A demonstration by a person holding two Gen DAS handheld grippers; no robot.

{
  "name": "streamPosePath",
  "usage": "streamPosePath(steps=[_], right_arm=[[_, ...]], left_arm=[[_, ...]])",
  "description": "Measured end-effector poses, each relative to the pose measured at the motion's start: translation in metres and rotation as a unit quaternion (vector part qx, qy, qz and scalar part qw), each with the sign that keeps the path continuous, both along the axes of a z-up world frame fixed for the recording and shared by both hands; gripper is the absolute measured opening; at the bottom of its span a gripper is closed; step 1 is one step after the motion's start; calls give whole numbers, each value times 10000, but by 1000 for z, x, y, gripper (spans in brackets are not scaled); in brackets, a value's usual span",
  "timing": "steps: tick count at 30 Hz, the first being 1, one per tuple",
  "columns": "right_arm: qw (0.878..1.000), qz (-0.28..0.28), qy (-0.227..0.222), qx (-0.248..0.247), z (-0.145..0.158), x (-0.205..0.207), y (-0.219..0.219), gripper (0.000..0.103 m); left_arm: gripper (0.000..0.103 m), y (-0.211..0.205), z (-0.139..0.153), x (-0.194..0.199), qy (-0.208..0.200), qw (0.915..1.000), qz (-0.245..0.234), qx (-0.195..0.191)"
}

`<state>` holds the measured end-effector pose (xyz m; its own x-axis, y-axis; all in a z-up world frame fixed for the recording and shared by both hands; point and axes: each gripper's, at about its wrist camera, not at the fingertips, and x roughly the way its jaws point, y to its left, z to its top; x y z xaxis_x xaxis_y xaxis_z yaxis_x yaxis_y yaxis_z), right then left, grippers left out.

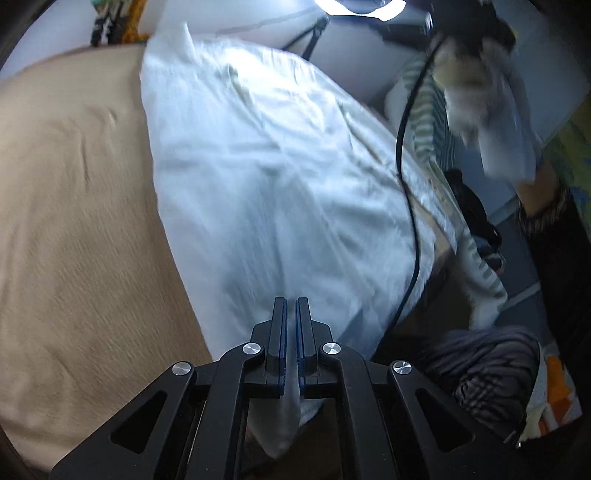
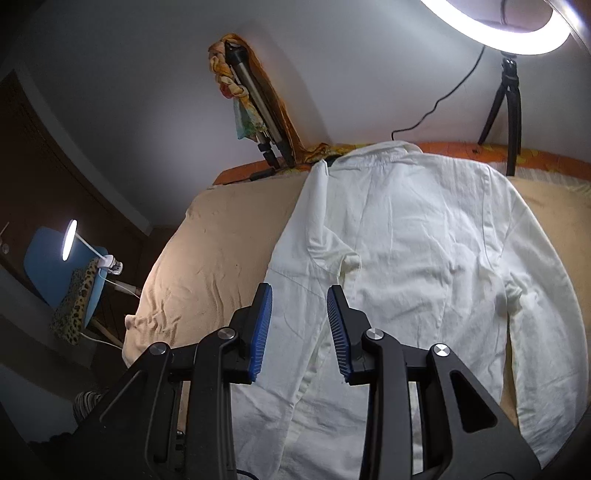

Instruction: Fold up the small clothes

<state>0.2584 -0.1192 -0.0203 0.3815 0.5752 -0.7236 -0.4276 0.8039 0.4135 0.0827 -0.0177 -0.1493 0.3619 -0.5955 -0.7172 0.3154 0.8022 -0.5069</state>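
A white long-sleeved shirt [image 2: 406,240] lies spread on a beige bed sheet [image 2: 207,251], collar at the far edge, its left sleeve folded in over the body. My right gripper [image 2: 300,291] hangs open above the shirt's left side, with nothing between its blue pads. In the left wrist view the shirt [image 1: 258,166] looks blurred and bunched. My left gripper [image 1: 291,304] is shut on a fold of its edge, and cloth hangs out below the jaws. A blurred hand with a striped sleeve [image 1: 424,110] shows at the upper right.
A ring light [image 2: 517,33] on a black tripod [image 2: 509,110] stands behind the bed, beside a second stand draped with cloth [image 2: 255,103]. A desk lamp [image 2: 70,240] and a blue chair are at the left. A black cable [image 1: 410,184] crosses the shirt.
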Motion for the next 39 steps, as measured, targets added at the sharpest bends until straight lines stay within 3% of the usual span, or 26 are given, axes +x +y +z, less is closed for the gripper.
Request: streamPosePath(steps=[3, 6, 10, 14, 16, 18, 21, 25, 31, 36, 39], right_arm=[[9999, 85, -93, -48, -6, 24, 19, 36], [9998, 56, -142, -121, -22, 55, 40, 58], [9998, -12, -44, -176, -52, 100, 68, 58], [9995, 271, 129, -67, -79, 126, 102, 31], [9983, 559, 175, -11, -91, 130, 121, 30], [9972, 566, 58, -477, -107, 136, 137, 30], [9961, 135, 219, -845, -135, 158, 138, 30], [9960, -271, 406, -754, -157, 173, 123, 29], [9975, -378, 314, -510, -132, 158, 108, 29], [9983, -546, 60, -189, -84, 123, 73, 38], [9976, -661, -162, -140, -54, 98, 45, 40]], left_arm=[[3, 2, 3, -9, -165, 9998, -102, 73], [3, 8, 1, -8, -70, 9999, -46, -77], [3, 9, 1, -8, -55, 9999, -26, -117], [3, 5, -1, -5, -18, 9998, -44, -192], [3, 7, -3, -4, 31, 9996, -41, -271], [3, 9, -3, -4, 51, 9995, -33, -315], [3, 10, -1, -4, -1, 9997, -56, -249], [3, 8, 1, -10, -89, 9998, -95, -128], [3, 4, 8, -17, -199, 9997, -147, 47], [4, 4, 28, -28, -709, 9971, -113, 261], [20, 4, 39, -32, -1011, 9943, -44, 339]])
